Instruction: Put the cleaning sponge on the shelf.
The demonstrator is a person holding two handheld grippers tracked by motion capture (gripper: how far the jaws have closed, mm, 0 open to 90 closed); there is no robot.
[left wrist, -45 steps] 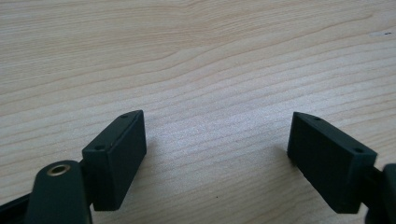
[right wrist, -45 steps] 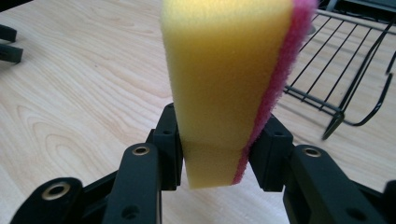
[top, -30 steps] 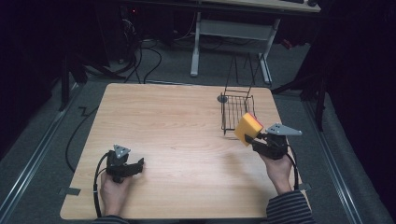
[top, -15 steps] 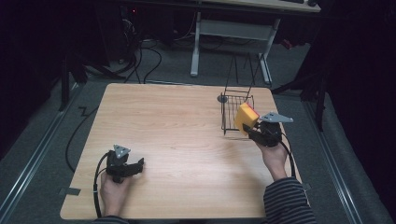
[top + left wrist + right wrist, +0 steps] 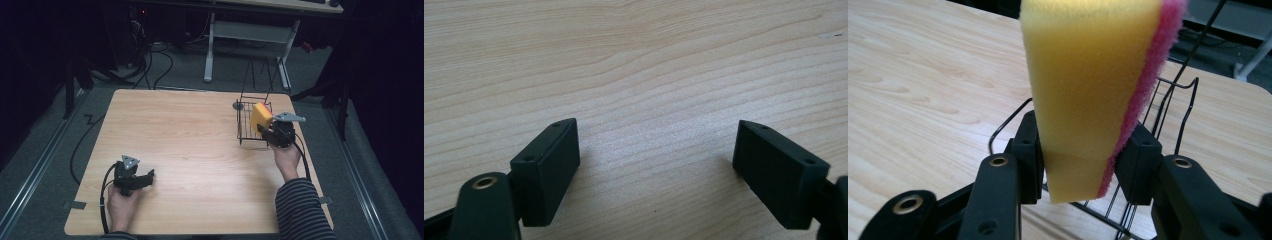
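Over the wire basket [image 5: 252,125] at the tabletop's [image 5: 190,150] far right, my right claw [image 5: 266,131] has the sponge [image 5: 261,116] clamped low on its yellow body, pink scrub face against one jaw. Sponge stands long axis up and away from the claw, leaning over the basket's near rim; from the right gripper view [image 5: 1088,100] basket wires sit just beyond and below it. My read: the drop goes into the basket, so what matters is sponge above the opening, basket directly ahead of the right claw, well apart from the left. Left claw [image 5: 142,180] rests near the front-left edge, jaws spread wide, nothing between them, just bare wood [image 5: 649,75]. Right hand does this one.
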